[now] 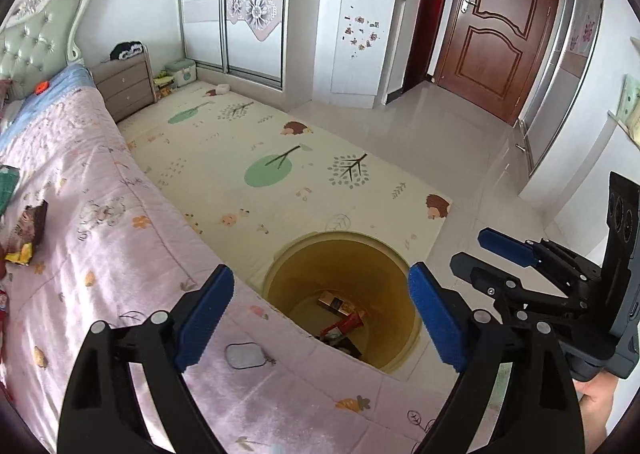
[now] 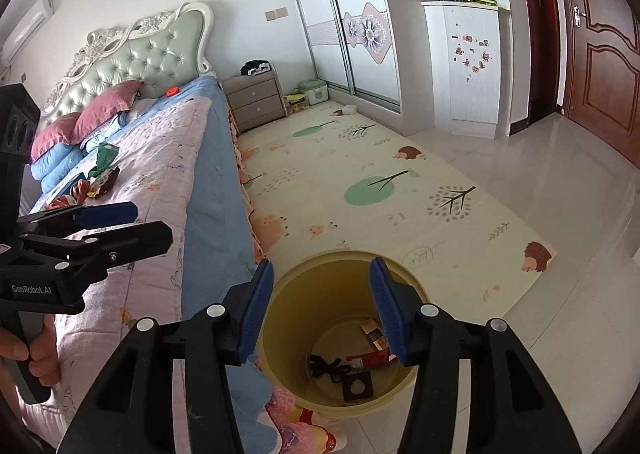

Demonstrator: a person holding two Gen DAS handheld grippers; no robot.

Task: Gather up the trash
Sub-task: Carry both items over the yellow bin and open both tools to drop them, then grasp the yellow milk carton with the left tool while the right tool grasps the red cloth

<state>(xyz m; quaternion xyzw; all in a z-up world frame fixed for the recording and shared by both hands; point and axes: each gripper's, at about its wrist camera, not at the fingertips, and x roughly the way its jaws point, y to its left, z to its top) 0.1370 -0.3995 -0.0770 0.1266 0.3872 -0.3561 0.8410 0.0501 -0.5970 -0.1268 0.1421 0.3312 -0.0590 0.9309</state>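
A yellow waste bin (image 1: 390, 274) stands on the floor beside the bed, with several wrappers and a small box inside (image 1: 340, 314). It also shows in the right wrist view (image 2: 298, 338), with trash at its bottom (image 2: 360, 362). My left gripper (image 1: 320, 314) is open and empty above the bed edge, next to the bin. My right gripper (image 2: 320, 310) is open and empty just above the bin's mouth. More wrappers (image 1: 26, 232) lie on the pink quilt, also in the right wrist view (image 2: 98, 177).
The bed with the pink quilt (image 1: 120, 254) fills the left. A patterned play mat (image 1: 260, 157) covers the floor beyond the bin. A grey nightstand (image 1: 124, 87), a white cabinet (image 1: 352, 45) and a brown door (image 1: 492, 25) stand at the far side.
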